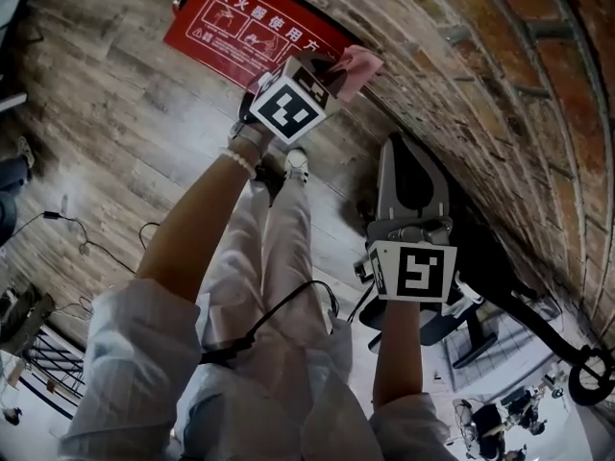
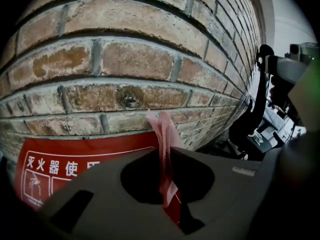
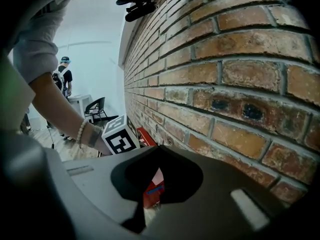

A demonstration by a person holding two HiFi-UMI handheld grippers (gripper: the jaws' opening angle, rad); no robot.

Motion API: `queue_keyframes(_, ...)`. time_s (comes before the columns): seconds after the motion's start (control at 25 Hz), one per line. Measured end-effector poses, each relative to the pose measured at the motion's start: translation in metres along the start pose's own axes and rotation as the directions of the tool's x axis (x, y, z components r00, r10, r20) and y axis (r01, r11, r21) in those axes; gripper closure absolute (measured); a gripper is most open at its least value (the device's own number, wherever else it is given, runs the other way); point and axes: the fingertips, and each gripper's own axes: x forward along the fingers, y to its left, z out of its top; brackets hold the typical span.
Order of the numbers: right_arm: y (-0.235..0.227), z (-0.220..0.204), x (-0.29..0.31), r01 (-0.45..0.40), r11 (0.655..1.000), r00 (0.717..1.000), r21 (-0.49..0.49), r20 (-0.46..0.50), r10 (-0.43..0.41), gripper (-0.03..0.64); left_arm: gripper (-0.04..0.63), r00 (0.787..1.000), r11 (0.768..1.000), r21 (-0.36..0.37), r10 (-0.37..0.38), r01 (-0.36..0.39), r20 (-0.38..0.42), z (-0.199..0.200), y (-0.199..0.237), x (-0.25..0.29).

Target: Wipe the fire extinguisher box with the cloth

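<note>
Jaws of the left gripper (image 2: 161, 154) are pressed together on the pink cloth (image 2: 163, 128), which is pinched as a narrow fold. Its upper end stands out past the jaw tips and a small white tag hangs behind them. Just beyond the tips and spreading to the left lies the red fire extinguisher box (image 2: 75, 161), with white characters and pictograms on its face. Whether the cloth touches it cannot be told. Behind the box rises the brick wall (image 2: 135, 59).

The right gripper (image 3: 158, 149) has its jaws closed tip to tip with nothing gripped. It points along the same wall, well to the right of the box. A bit of red surface shows through the gap behind the tips. Its view also catches the left gripper's marker cube (image 3: 120, 137) farther along the wall.

From the head view the box sits on the wooden floor (image 1: 115, 113) at the foot of the wall, far and to the left.
</note>
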Motion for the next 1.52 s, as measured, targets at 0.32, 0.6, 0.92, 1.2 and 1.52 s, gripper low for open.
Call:
queue_keyframes(0.32, 0.007, -0.016, 0.016, -0.028, 1.0, 0.999, -0.008, -0.038, 0.028, 0.612, 0.583, 1.0, 1.0, -0.006, 0.015, -0.015, -0.017, -0.007, 0.008, 0.005)
queue_keyframes(0.6, 0.016, -0.023, 0.026, -0.056, 0.998, 0.996, -0.017, -0.067, 0.055, 0.613, 0.584, 0.999, 0.999, 0.035, 0.04, -0.041, 0.019, -0.006, 0.016, 0.002)
queue_keyframes(0.92, 0.024, -0.024, 0.033, -0.068, 0.997, 0.994, -0.024, -0.083, 0.066, 0.612, 0.584, 0.996, 0.995, 0.075, 0.065, -0.069, 0.061, -0.003, 0.024, -0.002)
queue_keyframes(1.2, 0.029, -0.025, 0.039, -0.075, 0.997, 0.993, -0.026, -0.095, 0.072, 0.612, 0.584, 0.996, 0.994, 0.082, 0.073, -0.077, 0.054, -0.005, 0.033, -0.005)
queue_keyframes(1.52, 0.038, -0.025, 0.048, -0.087, 0.996, 0.99, -0.03, -0.113, 0.083, 0.612, 0.584, 0.991, 0.993, 0.036, 0.114, -0.116, 0.064, -0.01, 0.061, -0.018)
